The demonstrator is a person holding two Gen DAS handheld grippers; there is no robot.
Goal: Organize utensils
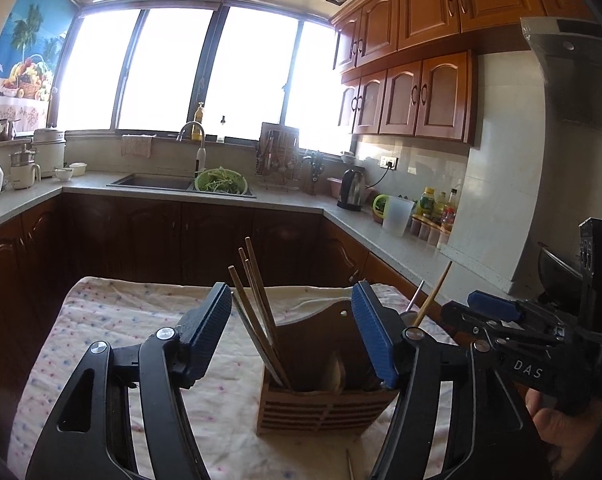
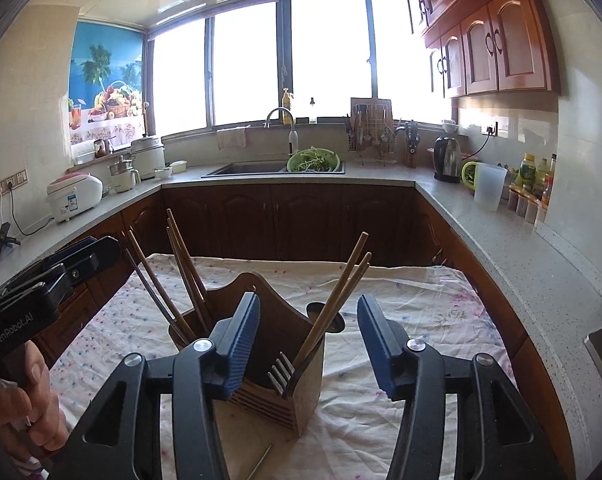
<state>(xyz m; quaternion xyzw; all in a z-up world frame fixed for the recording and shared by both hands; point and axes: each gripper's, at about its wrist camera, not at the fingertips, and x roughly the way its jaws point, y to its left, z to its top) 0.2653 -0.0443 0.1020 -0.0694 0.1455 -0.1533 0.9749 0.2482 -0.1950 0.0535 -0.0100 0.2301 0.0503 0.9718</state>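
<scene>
Chopsticks [image 1: 257,312] stand tilted in the wooden holder [image 1: 321,408] directly ahead of your left gripper [image 1: 293,332] and right gripper [image 2: 309,344], both spread and empty.

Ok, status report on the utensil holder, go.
Left gripper and right gripper both open, empty. Wooden utensil holder upright on floral cloth; chopsticks and fork in it. One stick loose on the cloth.

Cloth-covered table [image 2: 421,304], wooden utensil holder [image 2: 297,400].

Both claws, left [image 1: 291,330] and right [image 2: 309,340], are black with ribbed blue pads and silver screws.
</scene>
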